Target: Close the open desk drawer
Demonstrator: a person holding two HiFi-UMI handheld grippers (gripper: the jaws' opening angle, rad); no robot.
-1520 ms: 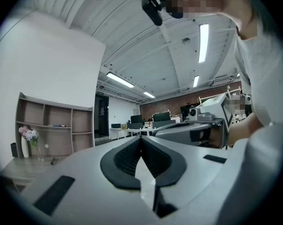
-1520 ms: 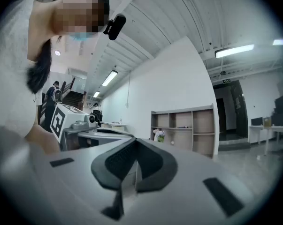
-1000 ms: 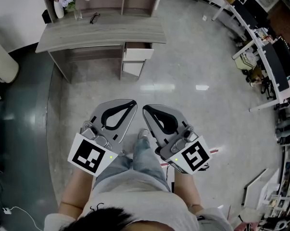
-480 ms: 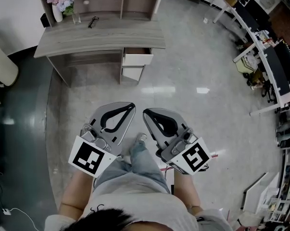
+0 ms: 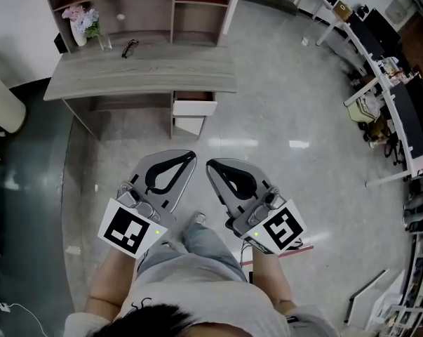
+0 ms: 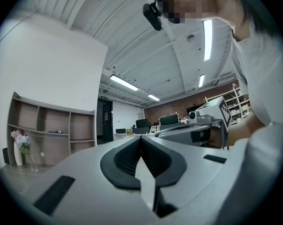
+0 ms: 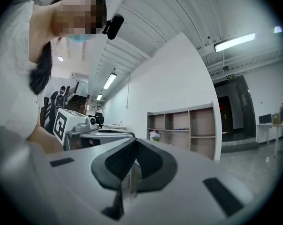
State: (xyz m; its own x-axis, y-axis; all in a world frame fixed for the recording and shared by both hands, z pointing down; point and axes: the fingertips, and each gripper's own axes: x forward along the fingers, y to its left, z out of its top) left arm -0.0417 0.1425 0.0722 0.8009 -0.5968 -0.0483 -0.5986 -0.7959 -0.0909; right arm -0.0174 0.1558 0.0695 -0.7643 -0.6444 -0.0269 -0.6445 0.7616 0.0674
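Closure is not yet begun: the drawer (image 5: 194, 107) is seen pulled out under the tabletop (image 5: 141, 69), well apart from the left tool (image 5: 189, 156) and right tool (image 5: 212, 166), both pressed together and empty.

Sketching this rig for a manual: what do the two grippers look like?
The left gripper and right gripper are light grey tapered shells with black ribbed pads around a teardrop opening. Each carries a white cube with a black square marker. The person wears blue jeans.

Floor (image 5: 267, 121) is lying open up to the drawer (image 5: 194, 108) front; desk (image 5: 141, 72) top is overhanging the drawer.
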